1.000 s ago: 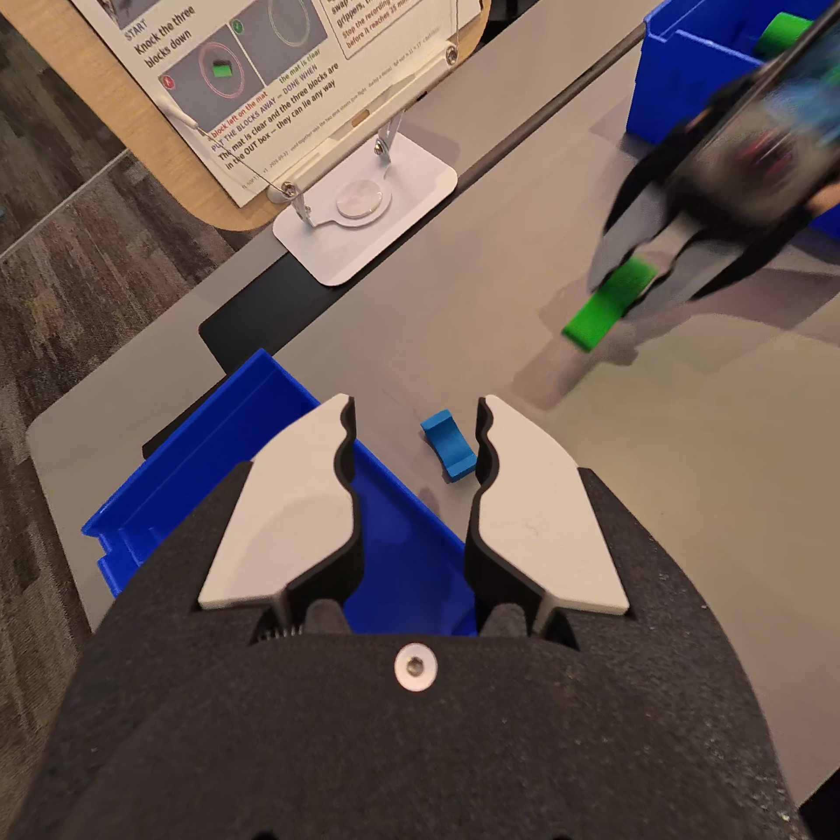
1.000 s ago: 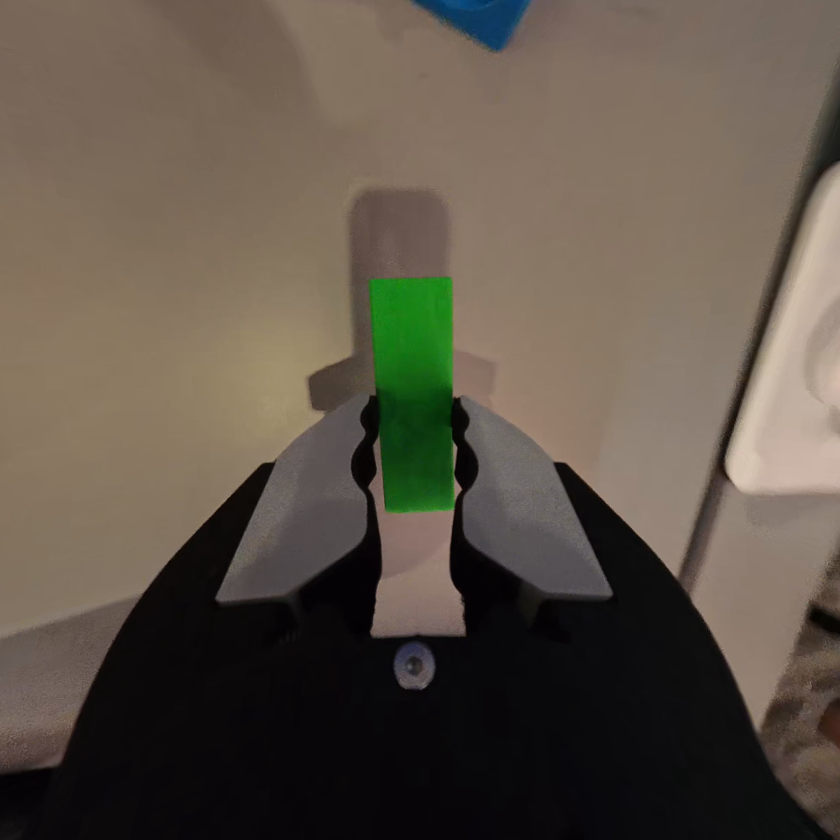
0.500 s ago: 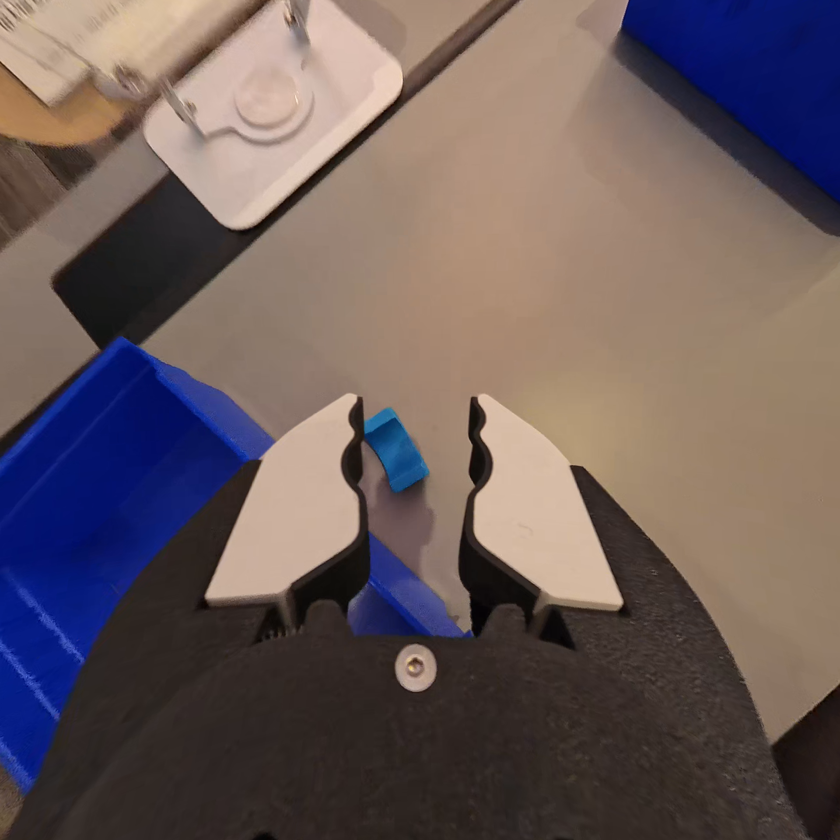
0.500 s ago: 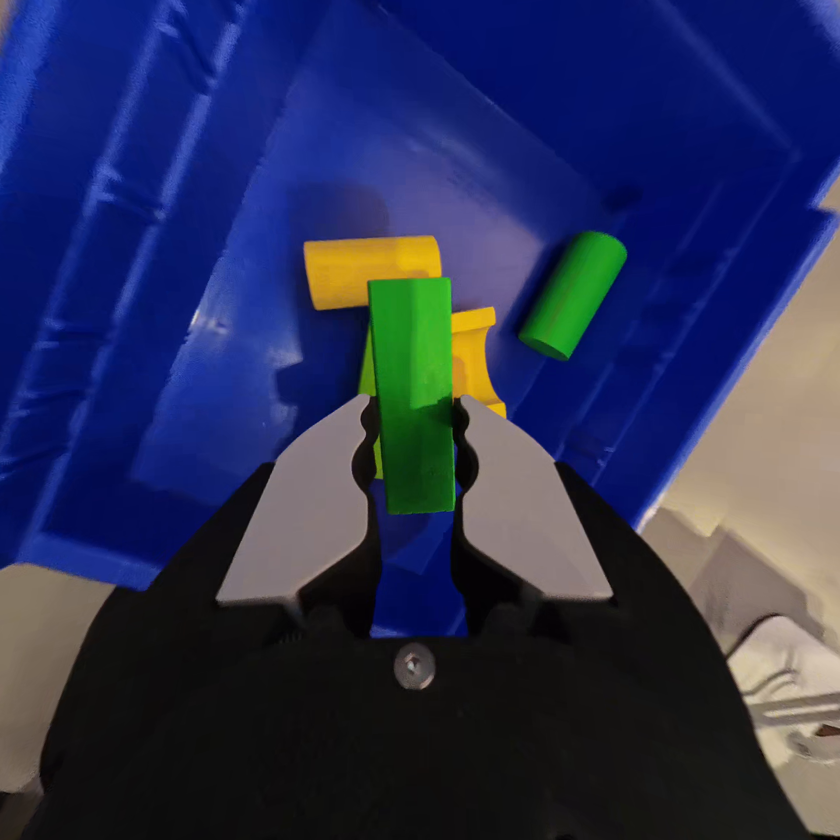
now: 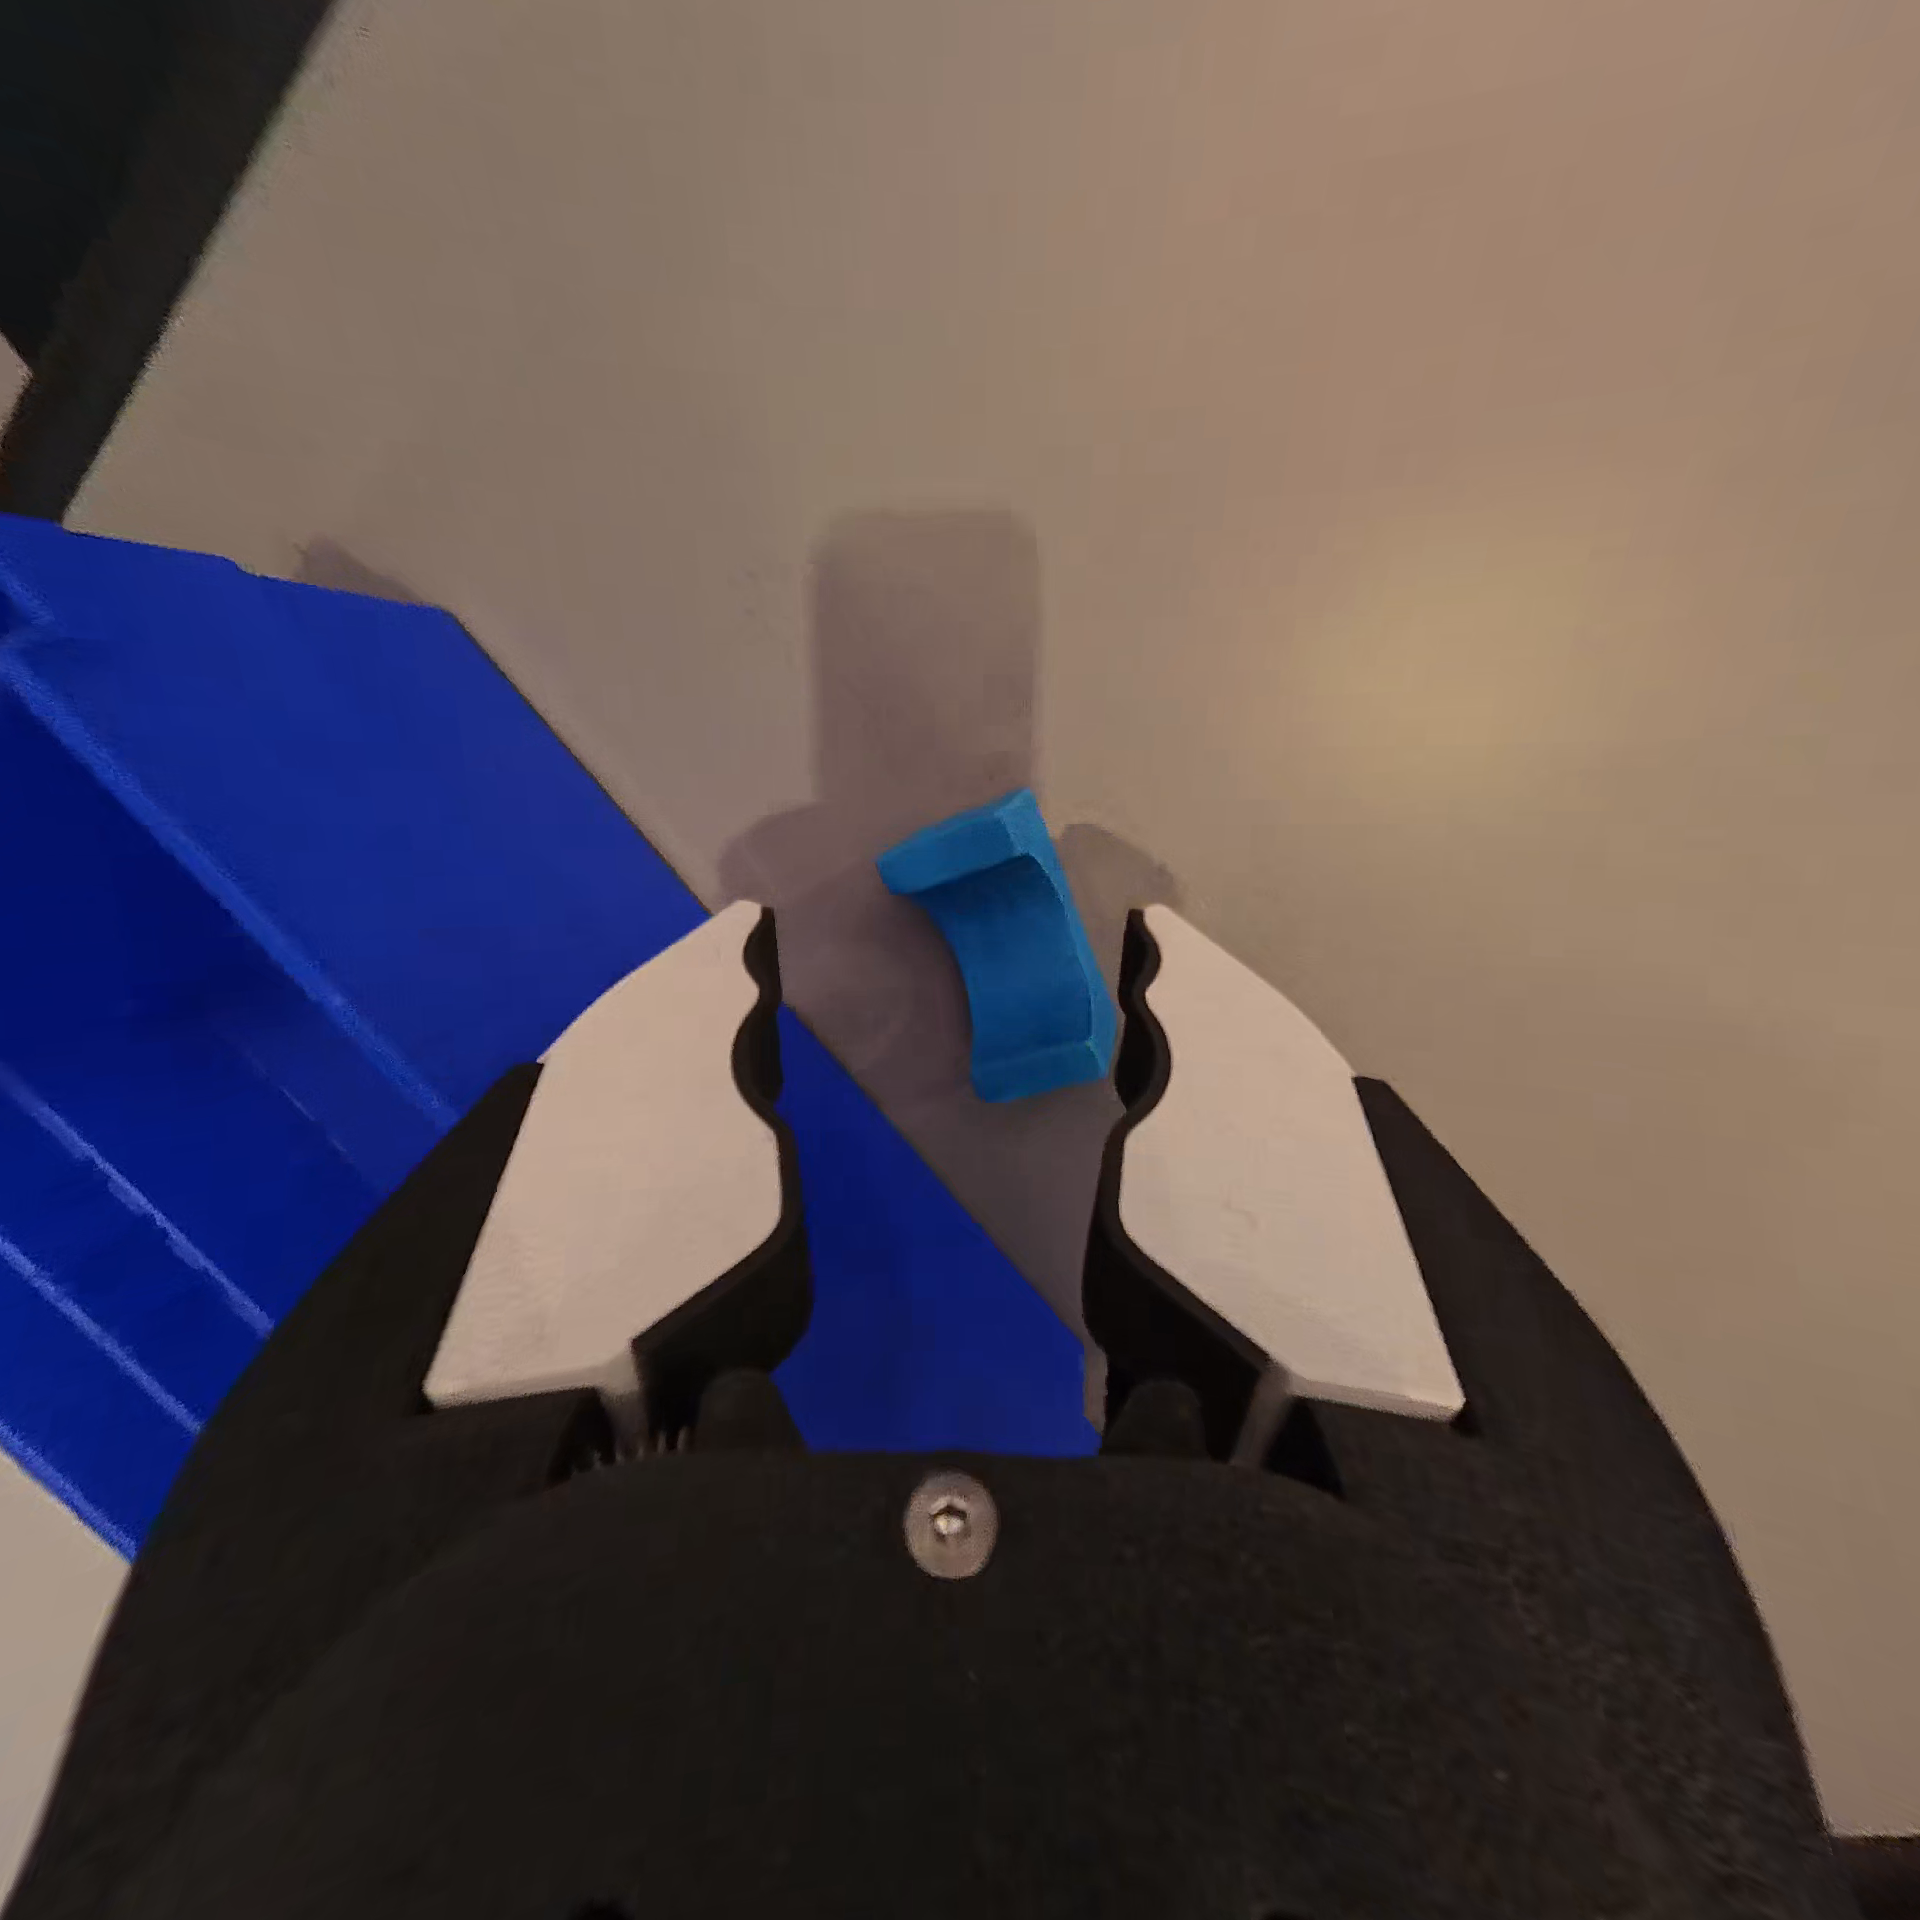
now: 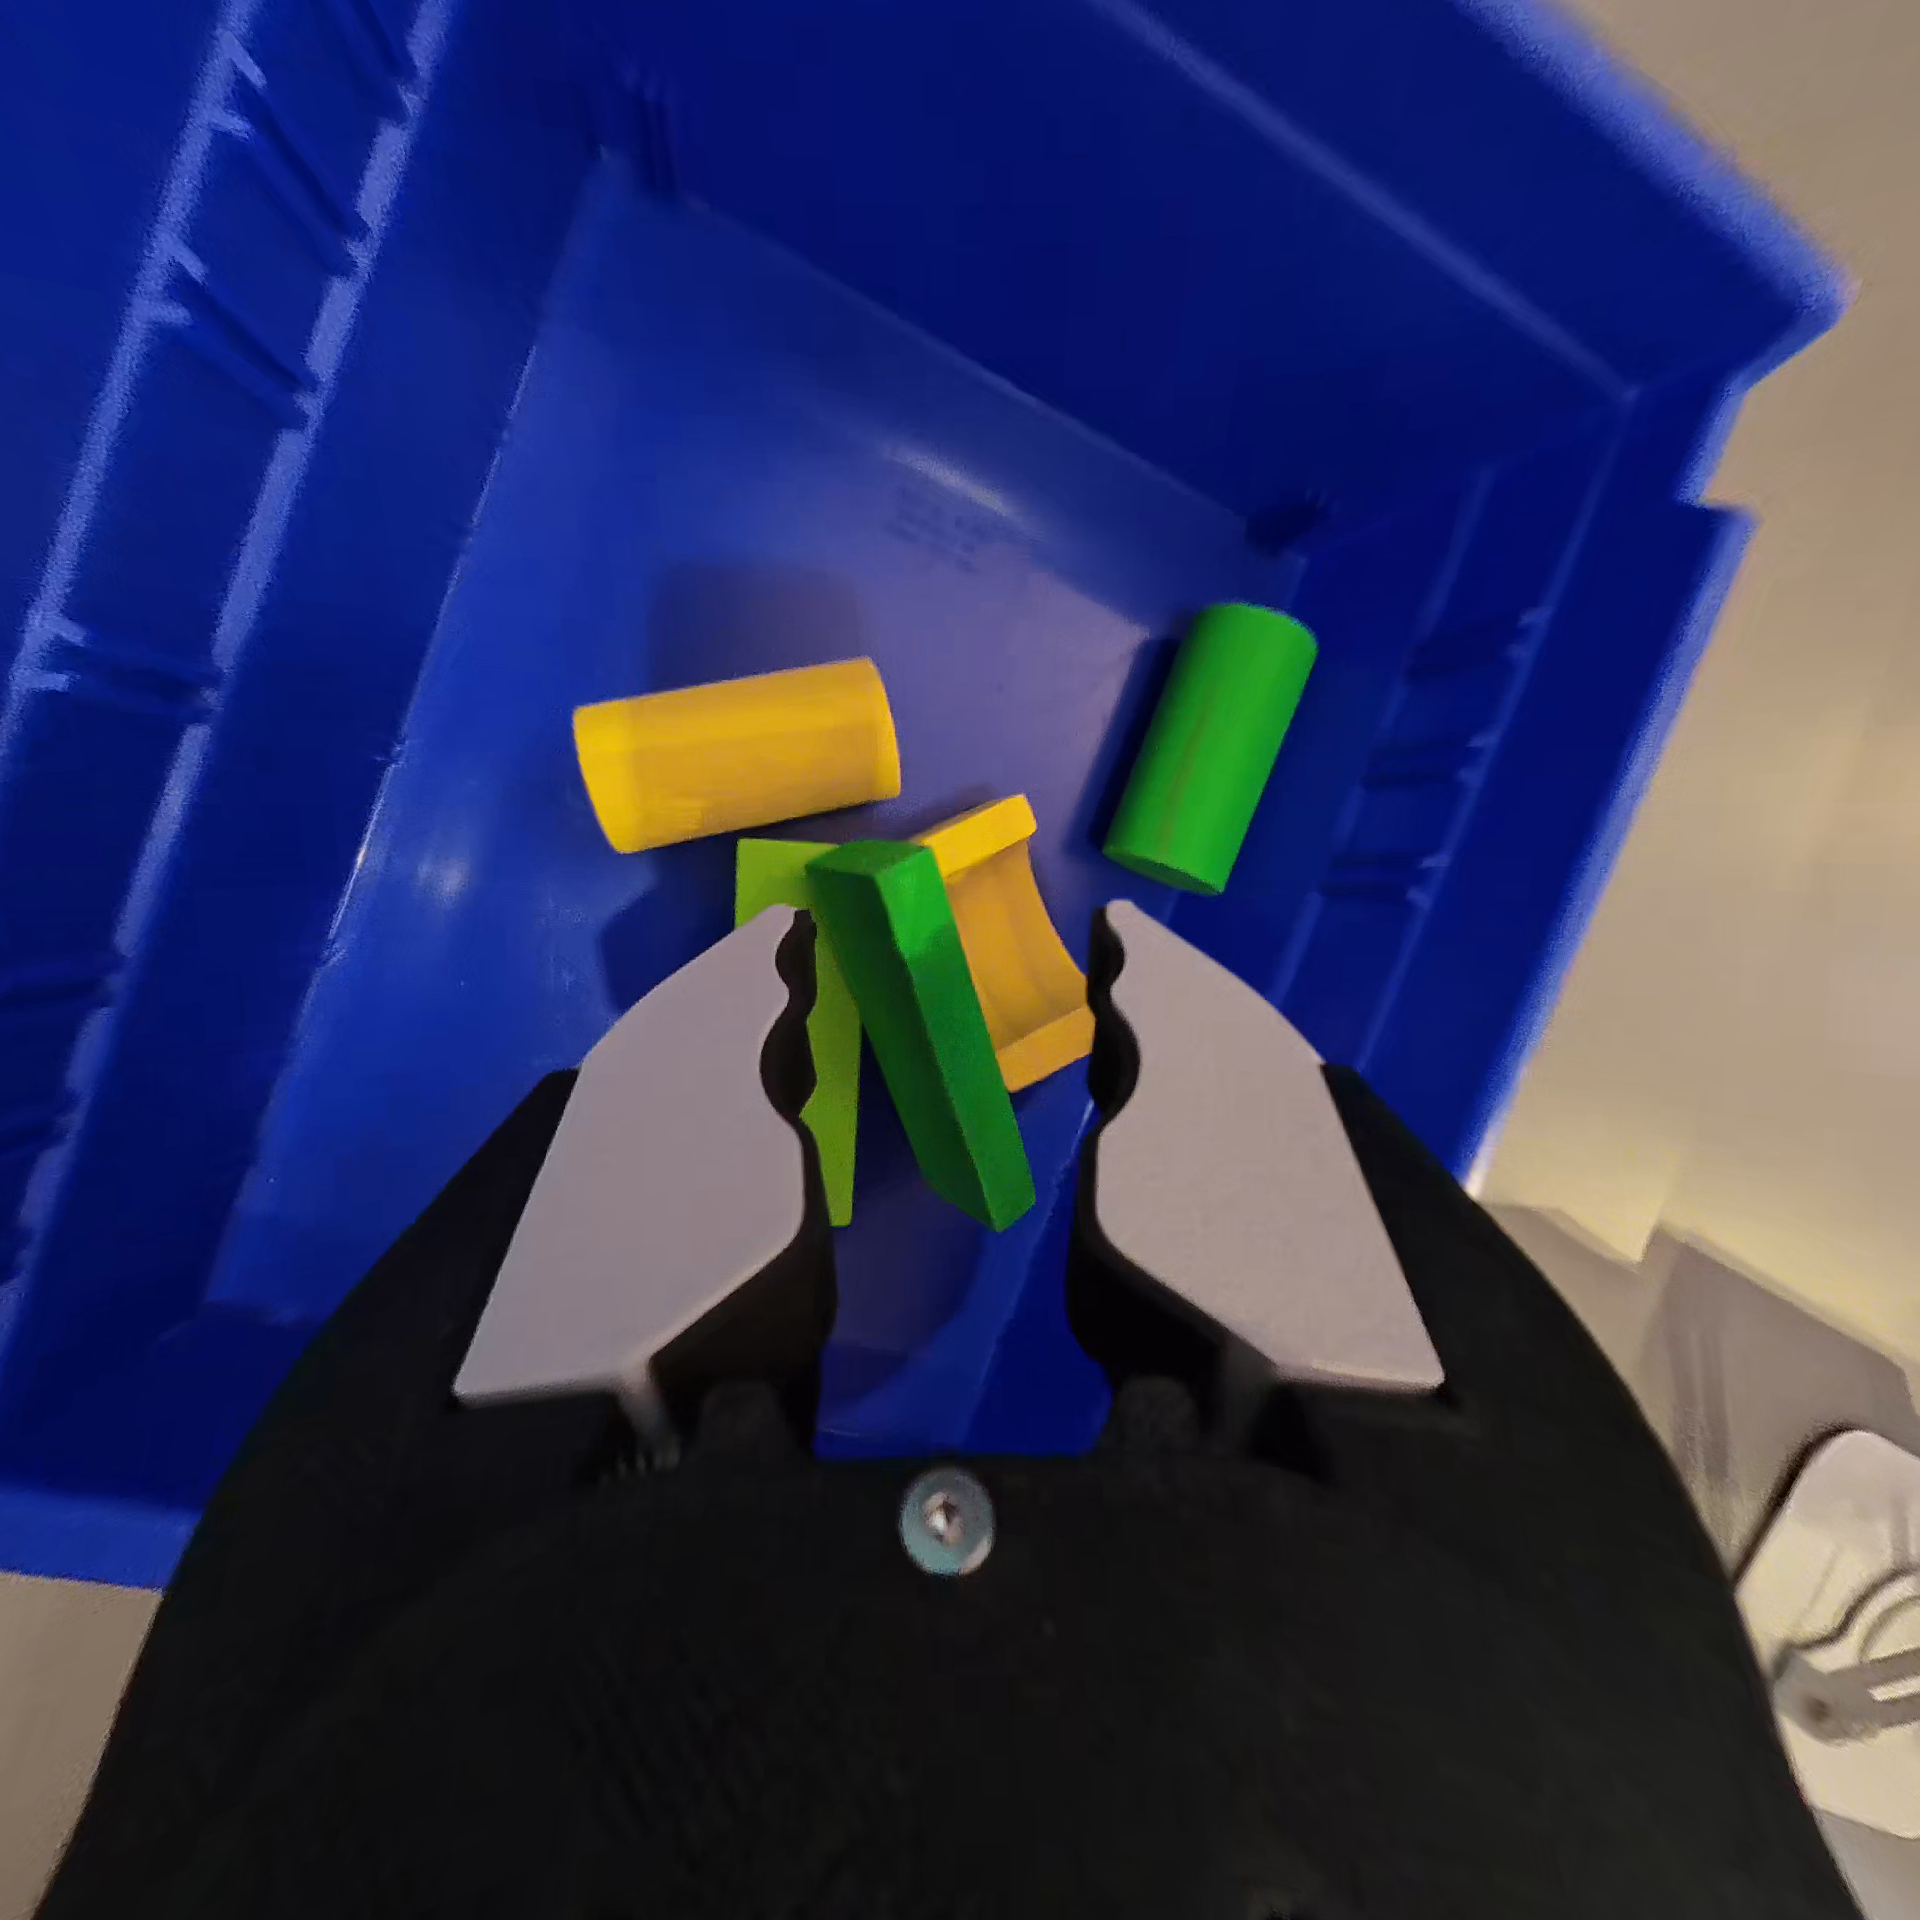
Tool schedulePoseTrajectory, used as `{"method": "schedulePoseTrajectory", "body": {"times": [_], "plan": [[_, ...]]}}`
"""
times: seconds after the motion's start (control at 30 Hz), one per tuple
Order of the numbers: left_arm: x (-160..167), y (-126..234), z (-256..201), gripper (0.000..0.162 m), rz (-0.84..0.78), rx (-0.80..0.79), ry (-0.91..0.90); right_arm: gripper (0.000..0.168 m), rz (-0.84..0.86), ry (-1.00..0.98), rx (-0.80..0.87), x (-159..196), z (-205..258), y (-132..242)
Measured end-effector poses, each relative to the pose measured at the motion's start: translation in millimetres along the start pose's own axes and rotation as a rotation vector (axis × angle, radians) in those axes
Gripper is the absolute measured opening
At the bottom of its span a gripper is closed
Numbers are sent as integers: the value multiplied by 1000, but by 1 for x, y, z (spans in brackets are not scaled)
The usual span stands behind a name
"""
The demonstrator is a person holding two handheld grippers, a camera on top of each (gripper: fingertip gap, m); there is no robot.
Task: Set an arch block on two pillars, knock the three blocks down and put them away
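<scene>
A small blue arch block [image 5: 1003,948] lies on its side on the grey table [image 5: 1351,416]. My left gripper [image 5: 945,920] is open just above it, with the block between the fingertips, nearer the right one. My right gripper [image 6: 943,914] is open over a blue bin [image 6: 1039,312]. A green rectangular block [image 6: 920,1023] hangs tilted between its open fingers, touching neither. In the bin lie a yellow cylinder [image 6: 738,750], a green cylinder [image 6: 1205,748], a yellow arch block [image 6: 1013,940] and a lighter green block [image 6: 826,1039].
A second blue bin [image 5: 260,987] stands left of the blue arch, its wall close to my left finger. A dark table edge [image 5: 104,260] runs at the upper left. A white stand base [image 6: 1829,1621] shows at the lower right of the right wrist view. There is about 50 cm between the tips of the two grippers. My right tips are roughly 6 cm from the green cylinder [image 6: 1205,748].
My right gripper has opened and let go of the green block over the bin. My left gripper has moved down and closer around the blue arch block.
</scene>
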State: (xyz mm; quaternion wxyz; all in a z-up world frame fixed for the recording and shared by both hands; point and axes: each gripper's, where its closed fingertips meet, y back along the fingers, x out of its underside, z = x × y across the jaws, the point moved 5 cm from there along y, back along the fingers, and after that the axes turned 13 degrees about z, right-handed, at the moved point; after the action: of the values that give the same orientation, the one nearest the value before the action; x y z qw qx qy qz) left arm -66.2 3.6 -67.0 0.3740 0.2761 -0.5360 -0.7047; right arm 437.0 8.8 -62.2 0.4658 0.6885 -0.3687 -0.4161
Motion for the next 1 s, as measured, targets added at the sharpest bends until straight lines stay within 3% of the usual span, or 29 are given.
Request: {"method": "schedulePoseTrajectory", "body": {"times": [0.23, 0.33, 0.53, 0.7, 0.83, 1.0], "plan": [[11, -28, -8, 67, 204, -2, -8, 52, -194, -12, 37, -7, -12, 38], [10, -36, -12, 67, 242, -6, -12, 52, -198, 48, -1, -2, -13, 41], [7, -37, -22, 48, 240, 27, -22, 51, -232, 78, -55, -23, -26, 56], [7, -38, -18, 28, 247, -39, -87, 50, -408, 56, -180, -43, -12, 70], [-2, -29, -27, 0, 169, -28, -145, 48, -447, 135, -46, -50, -2, 92], [-4, -21, -38, 0, 123, 37, -204, 46, -593, 241, -57, -68, 38, 126]]}}
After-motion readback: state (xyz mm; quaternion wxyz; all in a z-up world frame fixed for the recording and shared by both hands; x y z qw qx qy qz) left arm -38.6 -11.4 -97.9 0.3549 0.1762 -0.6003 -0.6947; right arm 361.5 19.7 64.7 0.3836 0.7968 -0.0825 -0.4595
